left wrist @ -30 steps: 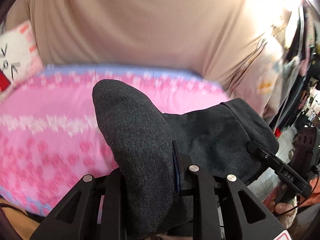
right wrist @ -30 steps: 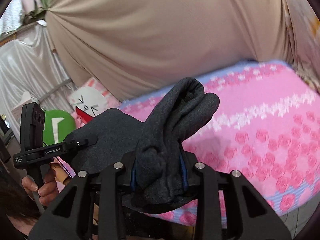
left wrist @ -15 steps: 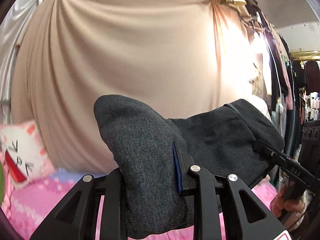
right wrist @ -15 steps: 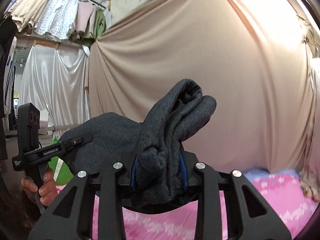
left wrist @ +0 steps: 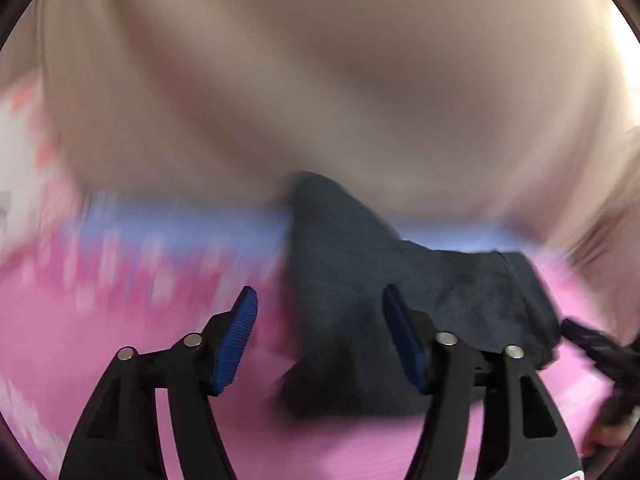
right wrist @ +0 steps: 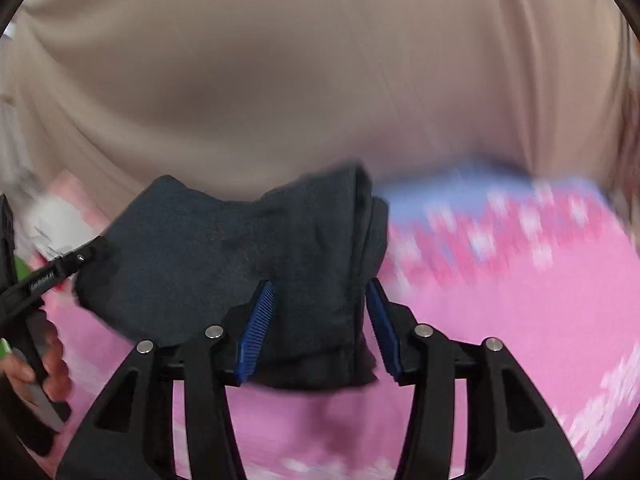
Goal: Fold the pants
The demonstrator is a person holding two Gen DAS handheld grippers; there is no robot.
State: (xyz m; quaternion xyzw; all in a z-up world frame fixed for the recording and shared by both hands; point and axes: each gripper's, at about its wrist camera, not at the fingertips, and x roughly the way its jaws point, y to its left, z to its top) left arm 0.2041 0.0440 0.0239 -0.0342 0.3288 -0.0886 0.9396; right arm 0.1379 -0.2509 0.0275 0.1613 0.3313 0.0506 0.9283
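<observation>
Both grippers now spread wide, no longer clamped on the dark grey pants. Left gripper: cloth slipped from between the pads, now against the right finger only, clear of the left one. Right gripper: bundle loose between the parted fingers. Pants dropped from mid-air toward the pink blanket. Both views now blurred

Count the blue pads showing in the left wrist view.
2: one pad on the left finger, clear of the pants; the other pad on the right finger, against the cloth. None seems hidden.
</observation>
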